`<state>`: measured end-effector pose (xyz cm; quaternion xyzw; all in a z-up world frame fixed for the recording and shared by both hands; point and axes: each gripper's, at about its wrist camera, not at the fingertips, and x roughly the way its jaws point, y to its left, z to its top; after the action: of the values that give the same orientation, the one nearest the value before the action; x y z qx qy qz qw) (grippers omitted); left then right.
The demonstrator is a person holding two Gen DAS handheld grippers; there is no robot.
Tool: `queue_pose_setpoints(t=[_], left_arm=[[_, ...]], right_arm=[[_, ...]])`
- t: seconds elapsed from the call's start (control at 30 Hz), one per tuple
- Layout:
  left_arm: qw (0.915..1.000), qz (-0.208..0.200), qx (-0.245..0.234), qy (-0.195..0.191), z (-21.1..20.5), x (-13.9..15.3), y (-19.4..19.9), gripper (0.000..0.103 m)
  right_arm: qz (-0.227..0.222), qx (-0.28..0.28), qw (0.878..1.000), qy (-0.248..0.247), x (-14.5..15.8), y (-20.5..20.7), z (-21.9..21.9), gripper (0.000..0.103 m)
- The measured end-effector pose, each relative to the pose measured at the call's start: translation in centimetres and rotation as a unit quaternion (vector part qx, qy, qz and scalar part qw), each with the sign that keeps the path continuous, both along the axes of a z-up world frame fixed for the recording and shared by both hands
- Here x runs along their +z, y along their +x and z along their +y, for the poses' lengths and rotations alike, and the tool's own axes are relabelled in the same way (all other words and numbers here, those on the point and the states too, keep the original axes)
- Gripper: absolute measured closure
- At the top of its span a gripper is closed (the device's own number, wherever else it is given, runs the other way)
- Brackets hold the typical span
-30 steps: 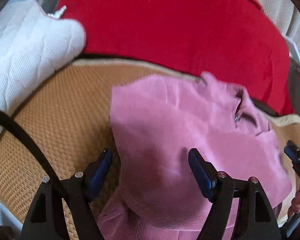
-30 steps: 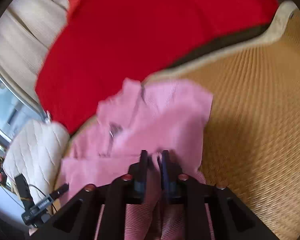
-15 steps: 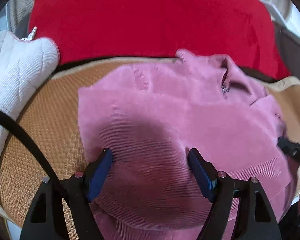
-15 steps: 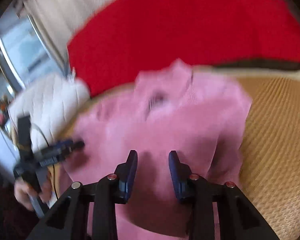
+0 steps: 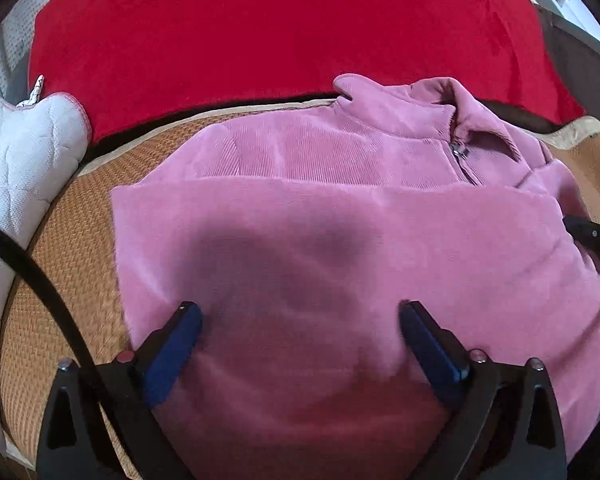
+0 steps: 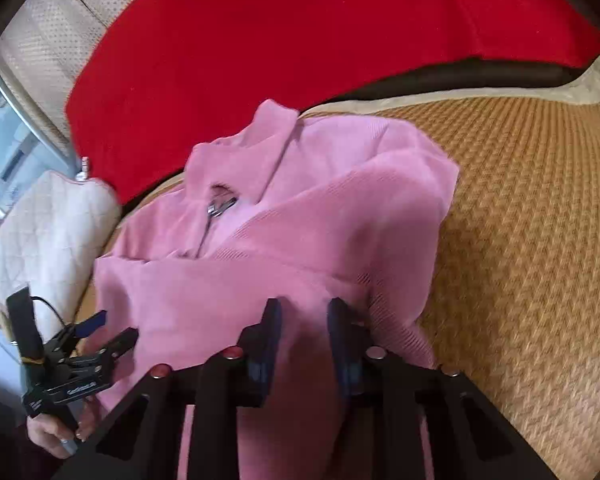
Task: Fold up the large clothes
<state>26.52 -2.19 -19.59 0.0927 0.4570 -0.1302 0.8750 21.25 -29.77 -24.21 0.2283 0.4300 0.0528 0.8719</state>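
A pink corduroy zip-neck top (image 5: pixel 340 220) lies folded on the woven mat (image 5: pixel 72 260). Its lower half is laid over the body, with the collar and zipper (image 5: pixel 458 154) at the far end. My left gripper (image 5: pixel 300 320) hovers over the near fold; its jaws are opening wide and the pads stand clear of the cloth. In the right wrist view the top (image 6: pixel 300 240) fills the middle. My right gripper (image 6: pixel 302 320) sits over its near right edge. Its jaws are closing, with a gap left and pink cloth showing between the pads, which do not press on it.
A red blanket (image 5: pixel 280 32) covers the backrest behind the mat. A white quilted cushion (image 5: pixel 20 160) lies at the left. A black cable (image 5: pixel 40 272) crosses the left wrist view. A hand (image 6: pixel 48 436) holds the left gripper (image 6: pixel 112 328) at lower left.
The lifted pink cloth has come down flat, its lower half now laid over the body. The left jaws spread wider. The right jaws let the cloth go, opened, and are narrowing again.
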Motion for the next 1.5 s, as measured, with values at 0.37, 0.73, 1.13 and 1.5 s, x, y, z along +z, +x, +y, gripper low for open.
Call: queue_pose_setpoints(t=[0.37, 0.73, 1.13, 1.5], left_arm=[[0.9991, -0.035, 0.023, -0.002, -1.7, -0.2, 2.5, 0.0], [0.9971, -0.066, 0.036, -0.009, -2.2, -0.6, 4.7, 0.0], [0.9978, -0.032, 0.027, -0.052, -0.2, 1.5, 2.2, 0.0], [0.9902, -0.037, 0.064, -0.119, 9.8, 4.7, -9.0, 0.0]], right_arm=[[-0.02, -0.031, 0.998, -0.058, -0.5, 2.9, 0.2, 0.102], [-0.049, -0.062, 0.997, -0.02, -1.4, 6.6, -1.5, 0.103], [-0.063, -0.029, 0.998, 0.008, 1.0, 1.8, -2.0, 0.095], [-0.102, -0.038, 0.99, 0.09, 2.5, -15.0, -6.8, 0.012]])
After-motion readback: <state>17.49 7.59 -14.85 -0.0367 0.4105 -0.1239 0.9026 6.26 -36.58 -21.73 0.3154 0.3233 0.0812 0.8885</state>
